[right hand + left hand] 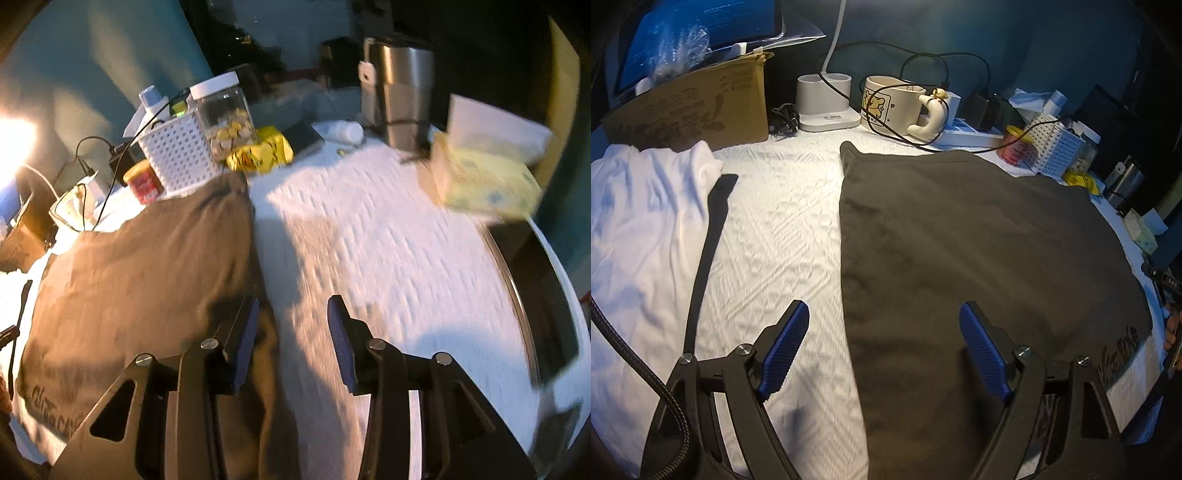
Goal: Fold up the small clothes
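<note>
A dark olive-brown garment [960, 251] lies flat on the white textured cloth [775, 229]; it also shows in the right wrist view [147, 266]. It has printed lettering near its lower edge [1119, 350]. My left gripper [882, 321] is open and empty, hovering over the garment's left edge. My right gripper [293, 317] is open and empty, straddling the garment's right edge, its left finger [243, 332] over the fabric. A white garment [639, 206] with a black strap [709, 236] lies at the left.
Along the back stand a cardboard box [698, 107], a white lamp base [825, 103], a cream mug [894, 107], cables, a red tin [1015, 147] and a white perforated basket [181, 155]. A jar [225, 110], yellow packet, steel tumbler [402, 88] and tissue box [484, 173] stand right.
</note>
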A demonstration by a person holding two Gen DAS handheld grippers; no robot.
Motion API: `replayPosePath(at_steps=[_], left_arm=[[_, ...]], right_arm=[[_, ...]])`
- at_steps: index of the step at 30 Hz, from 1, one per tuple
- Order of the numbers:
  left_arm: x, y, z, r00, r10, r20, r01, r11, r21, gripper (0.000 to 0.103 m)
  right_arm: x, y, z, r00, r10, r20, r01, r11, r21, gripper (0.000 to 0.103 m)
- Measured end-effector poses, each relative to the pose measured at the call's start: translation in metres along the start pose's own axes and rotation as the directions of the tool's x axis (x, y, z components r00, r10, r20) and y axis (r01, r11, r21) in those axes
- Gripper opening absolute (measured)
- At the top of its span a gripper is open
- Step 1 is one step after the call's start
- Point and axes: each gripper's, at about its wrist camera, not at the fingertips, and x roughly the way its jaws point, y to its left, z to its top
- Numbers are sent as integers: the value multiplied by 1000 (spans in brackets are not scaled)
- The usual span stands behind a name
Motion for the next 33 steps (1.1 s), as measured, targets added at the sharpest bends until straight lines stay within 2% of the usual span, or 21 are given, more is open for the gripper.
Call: replayPosePath(at_steps=[4, 7, 12, 14, 21, 26, 27, 28, 29, 30, 31, 33], left_arm=[[-10, -3, -14, 1000, -3, 3, 3, 1000, 4, 83], [-16, -3, -25, 1000, -3, 4, 3, 1000, 12, 83], [-20, 2, -46, 1000, -2, -23, 2, 1000, 9, 83], [-21, 3, -53, 999, -6, -36, 6, 1000, 8, 79], [-23, 1, -72, 996, -48, -69, 47, 999, -25, 72], [-23, -7, -75, 998, -17, -59, 17, 1000, 6, 72], [-22, -9, -75, 998, -10, -58, 10, 1000, 12, 68], [-22, -11, -76, 999, -3, -52, 4, 1000, 22, 55], [-22, -12, -76, 999, -3, -51, 4, 1000, 30, 47], [-21, -14, -75, 999, -4, -51, 6, 999, 36, 28], [-21, -15, -74, 998, -30, -63, 32, 999, 32, 14], [-21, -14, -72, 997, -39, -63, 40, 999, 14, 13]], right_arm=[[-19, -1, -28, 999, -42, 6, 42, 999, 14, 41], [-34, -4, -46, 999, -33, 32, 32, 999, 35, 41], [-47, -4, -67, 999, -32, 17, 32, 999, 28, 41], [-51, -3, -75, 999, -30, 12, 30, 999, 23, 41], [-57, 11, -96, 1000, -21, -15, 21, 1000, -24, 41], [-49, 8, -103, 1000, -20, -24, 20, 1000, -19, 39], [-49, 6, -103, 1000, -12, -19, 12, 1000, -11, 36], [-49, 3, -103, 1000, -8, -12, 8, 1000, -1, 32], [-49, 0, -103, 1000, 6, -6, -5, 1000, 13, 26], [-50, -4, -103, 1000, 26, 0, -25, 999, 29, 20], [-49, -6, -103, 999, 53, 1, -53, 998, 43, 14], [-50, -14, -104, 996, 93, 18, -94, 992, 84, 10]])
